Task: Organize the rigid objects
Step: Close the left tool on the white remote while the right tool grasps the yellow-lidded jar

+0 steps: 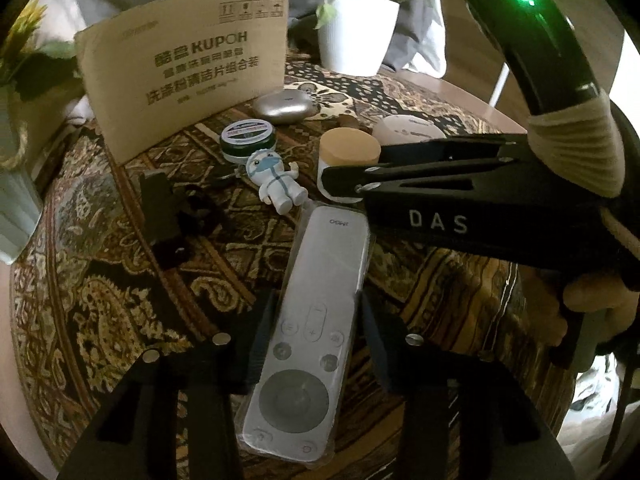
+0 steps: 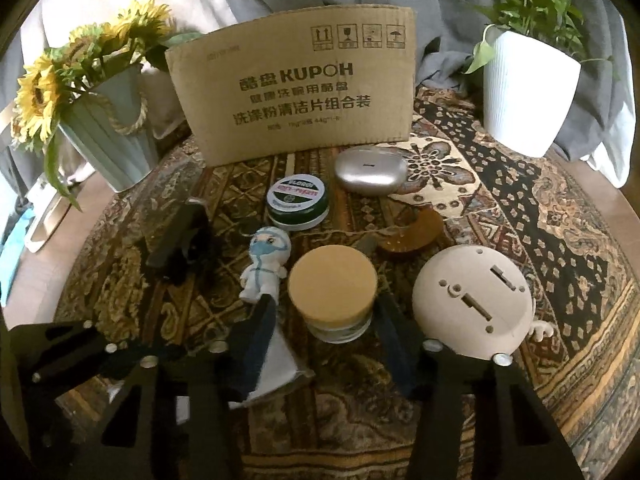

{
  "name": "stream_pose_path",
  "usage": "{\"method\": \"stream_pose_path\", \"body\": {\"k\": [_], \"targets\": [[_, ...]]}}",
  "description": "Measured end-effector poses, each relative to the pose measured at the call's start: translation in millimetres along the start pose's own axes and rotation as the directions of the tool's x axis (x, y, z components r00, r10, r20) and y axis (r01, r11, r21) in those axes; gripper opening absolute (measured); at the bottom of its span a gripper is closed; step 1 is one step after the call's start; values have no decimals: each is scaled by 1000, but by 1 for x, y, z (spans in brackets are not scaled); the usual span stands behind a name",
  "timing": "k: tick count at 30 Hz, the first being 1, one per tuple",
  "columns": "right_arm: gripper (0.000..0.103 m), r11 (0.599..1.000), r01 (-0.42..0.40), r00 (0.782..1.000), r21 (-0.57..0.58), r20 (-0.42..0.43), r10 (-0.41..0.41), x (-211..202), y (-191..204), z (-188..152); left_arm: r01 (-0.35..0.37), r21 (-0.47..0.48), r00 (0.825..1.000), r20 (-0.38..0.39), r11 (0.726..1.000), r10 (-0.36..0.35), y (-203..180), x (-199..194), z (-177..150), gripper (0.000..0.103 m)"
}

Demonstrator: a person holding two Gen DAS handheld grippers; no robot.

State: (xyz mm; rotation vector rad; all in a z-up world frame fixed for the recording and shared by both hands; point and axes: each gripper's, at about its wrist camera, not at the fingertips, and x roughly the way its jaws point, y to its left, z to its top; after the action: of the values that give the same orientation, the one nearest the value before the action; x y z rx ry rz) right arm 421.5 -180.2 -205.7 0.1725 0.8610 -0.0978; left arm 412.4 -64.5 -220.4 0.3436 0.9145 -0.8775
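A grey remote (image 1: pixel 316 320) in clear wrap lies on the patterned cloth, pointing away from me. My left gripper (image 1: pixel 318 302) is shut on its middle, one pad on each long side. A small jar (image 2: pixel 332 288) with a tan wooden lid stands just beyond the remote's far end. My right gripper (image 2: pixel 326 304) is shut on its glass body, and in the left wrist view the right gripper (image 1: pixel 344 176) reaches the jar (image 1: pixel 348 148) from the right. A corner of the wrapped remote (image 2: pixel 280 368) shows beside the right gripper's left finger.
Around the jar are a masked figurine keychain (image 2: pixel 264 268), a green tin (image 2: pixel 298 202), a silver case (image 2: pixel 370 174), a cream round disc (image 2: pixel 472 300), a brown comb (image 2: pixel 416 236) and a black clip (image 2: pixel 180 240). A cardboard box (image 2: pixel 296 96), sunflower bucket (image 2: pixel 108 128) and white plant pot (image 2: pixel 528 96) line the back.
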Motion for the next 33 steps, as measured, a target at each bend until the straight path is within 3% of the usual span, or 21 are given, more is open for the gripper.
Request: {"method": "stream_pose_path", "body": {"k": [6, 14, 21, 26, 33], "targets": [[42, 1000, -20, 1000, 6, 0, 20, -2, -6, 0, -6, -98, 1000, 14, 995, 8, 4, -4, -4, 40], [42, 1000, -24, 1000, 18, 14, 24, -16, -8, -2, -10, -273, 999, 38, 962, 21, 7, -12, -10, 38], [42, 999, -37, 999, -18, 37, 37, -42, -12, -6, -70, -307, 992, 80, 949, 99, -11, -32, -5, 38], [42, 993, -81, 995, -88, 50, 86, -62, -13, -1, -134, -383, 975, 117, 914, 191, -22, -52, 4, 38], [42, 979, -136, 985, -150, 84, 149, -91, -20, 12, -225, -446, 926, 179, 866, 333, -38, -83, 26, 38]]}}
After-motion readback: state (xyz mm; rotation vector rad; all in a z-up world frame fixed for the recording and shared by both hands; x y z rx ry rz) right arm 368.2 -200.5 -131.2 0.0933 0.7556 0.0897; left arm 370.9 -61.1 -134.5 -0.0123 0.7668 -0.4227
